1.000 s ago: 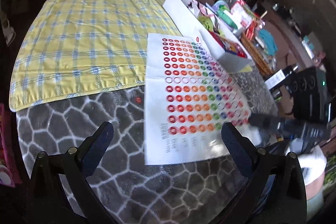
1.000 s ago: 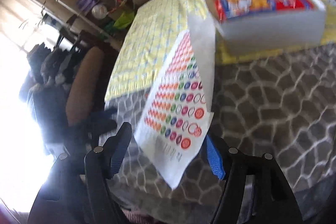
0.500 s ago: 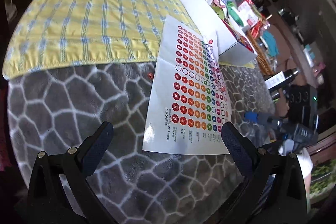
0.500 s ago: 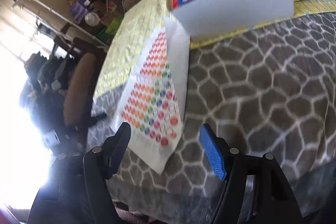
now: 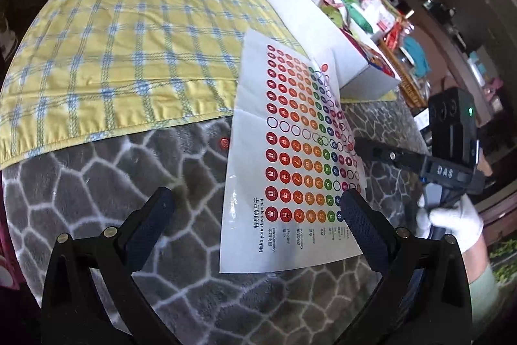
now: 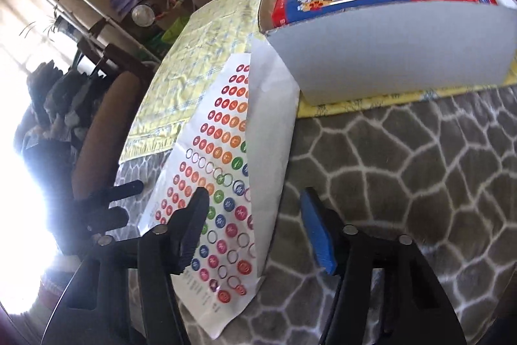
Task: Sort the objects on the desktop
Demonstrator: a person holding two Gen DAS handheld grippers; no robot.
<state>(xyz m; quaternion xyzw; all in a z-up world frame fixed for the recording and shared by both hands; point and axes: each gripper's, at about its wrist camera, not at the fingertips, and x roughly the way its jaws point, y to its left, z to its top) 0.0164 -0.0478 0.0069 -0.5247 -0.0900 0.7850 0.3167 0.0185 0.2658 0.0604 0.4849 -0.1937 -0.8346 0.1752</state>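
My right claw [image 6: 255, 209], jaws just narrowing, straddles the sticker sheet's [image 6: 223, 183] raised edge without gripping. My left claw [image 5: 258, 209] gapes wide, empty. At one o'clock: white box [image 6: 387, 54] on yellow plaid cloth [image 5: 129, 54].

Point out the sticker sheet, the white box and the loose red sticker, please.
sticker sheet [image 5: 292, 164]: left wrist view, printed middle.
white box [image 6: 387, 50]: right wrist view, near side wall.
loose red sticker [image 5: 223, 142]: left wrist view, its centre.
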